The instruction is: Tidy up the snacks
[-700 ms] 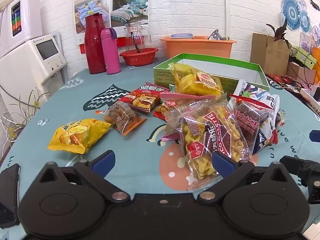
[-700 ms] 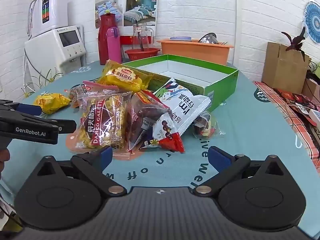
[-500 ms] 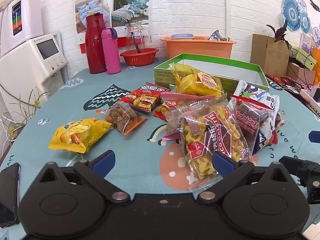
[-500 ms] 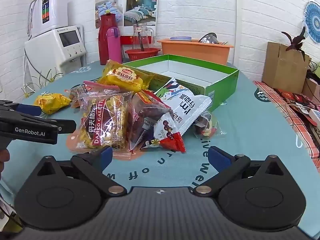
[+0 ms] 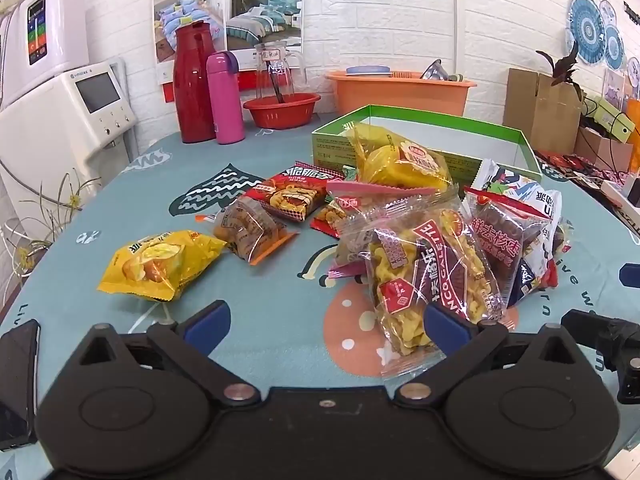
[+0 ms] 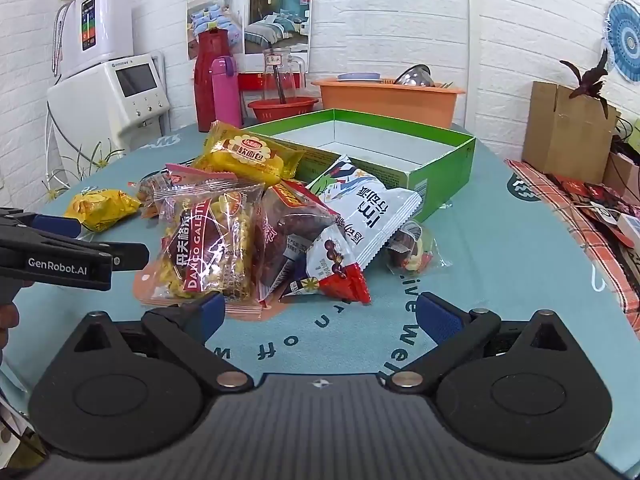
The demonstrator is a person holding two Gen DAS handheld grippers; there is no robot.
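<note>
Two grippers hover low over a round table with a teal printed cloth (image 5: 280,304), both tilted downward and both with jaws spread wide, nothing between them. The left gripper (image 5: 326,322) faces the near edge of a snack pile; its right blue pad sits just in front of a clear packet of yellow biscuits (image 5: 432,276), whether touching cannot be told. The right gripper (image 6: 320,316) faces the same pile from the other side, its left pad just in front of that packet. In the pile: a yellow bread packet (image 6: 250,156) on top, leaning against the green box (image 6: 440,172); a white packet with blue print (image 6: 372,212); a dark red date packet (image 6: 288,232); a small red-cornered chocolate packet (image 6: 336,268). Lying apart on the cloth to the left: a yellow packet (image 5: 160,264), a clear packet with orange edges (image 5: 252,232), a red snack packet (image 5: 292,196). The green box stands open behind the pile; the part of its inside that shows holds nothing. At the far edge stand a red flask (image 5: 194,80) and a pink bottle (image 5: 224,96).
</note>
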